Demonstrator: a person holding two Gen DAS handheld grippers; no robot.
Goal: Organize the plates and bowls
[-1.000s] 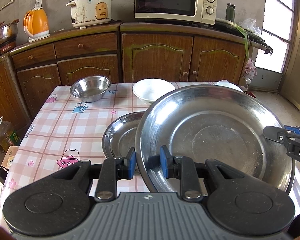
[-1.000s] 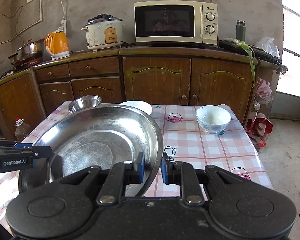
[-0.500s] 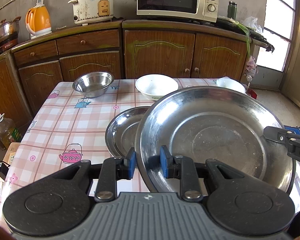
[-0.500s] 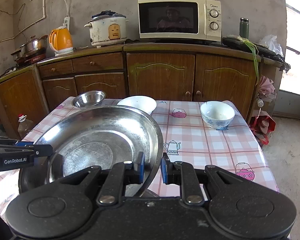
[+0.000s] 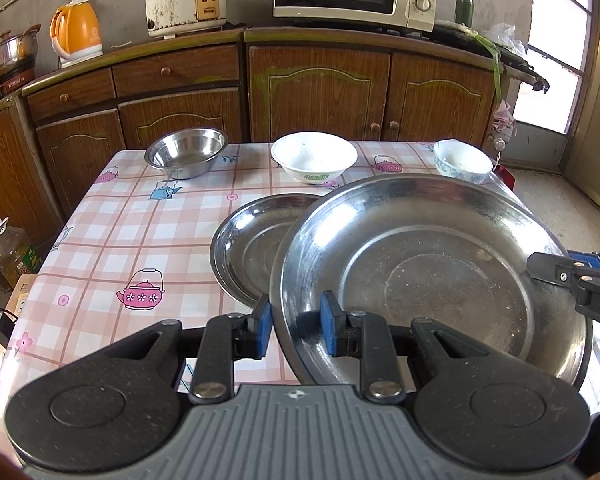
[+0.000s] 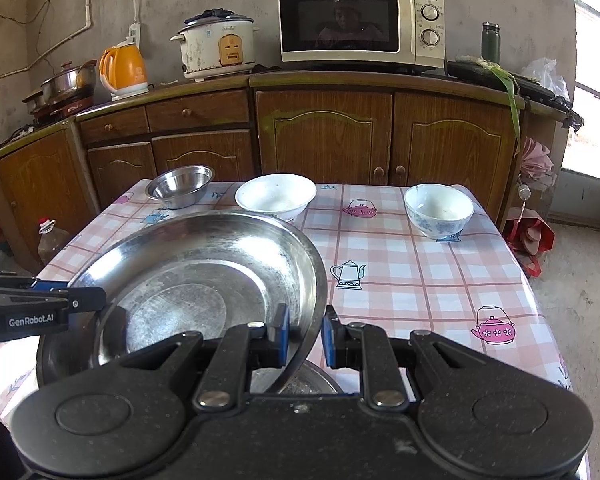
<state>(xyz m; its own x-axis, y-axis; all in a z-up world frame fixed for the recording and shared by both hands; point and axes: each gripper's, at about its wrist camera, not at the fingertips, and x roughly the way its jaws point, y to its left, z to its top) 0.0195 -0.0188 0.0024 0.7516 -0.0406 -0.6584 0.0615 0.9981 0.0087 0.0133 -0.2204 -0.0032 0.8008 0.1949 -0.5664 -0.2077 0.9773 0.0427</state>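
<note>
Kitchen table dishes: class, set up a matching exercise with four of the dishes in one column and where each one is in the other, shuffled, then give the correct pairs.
Things:
1. large steel plate
2. smaller steel plate
3. steel bowl
4. blue-patterned bowl

Places:
A. far left corner of the table
B. far right part of the table
C. gripped at its rim by the left gripper and the right gripper
D. flat on the tablecloth, partly hidden behind the held plate

Pairs: 1-C, 2-D, 3-A, 4-B
</note>
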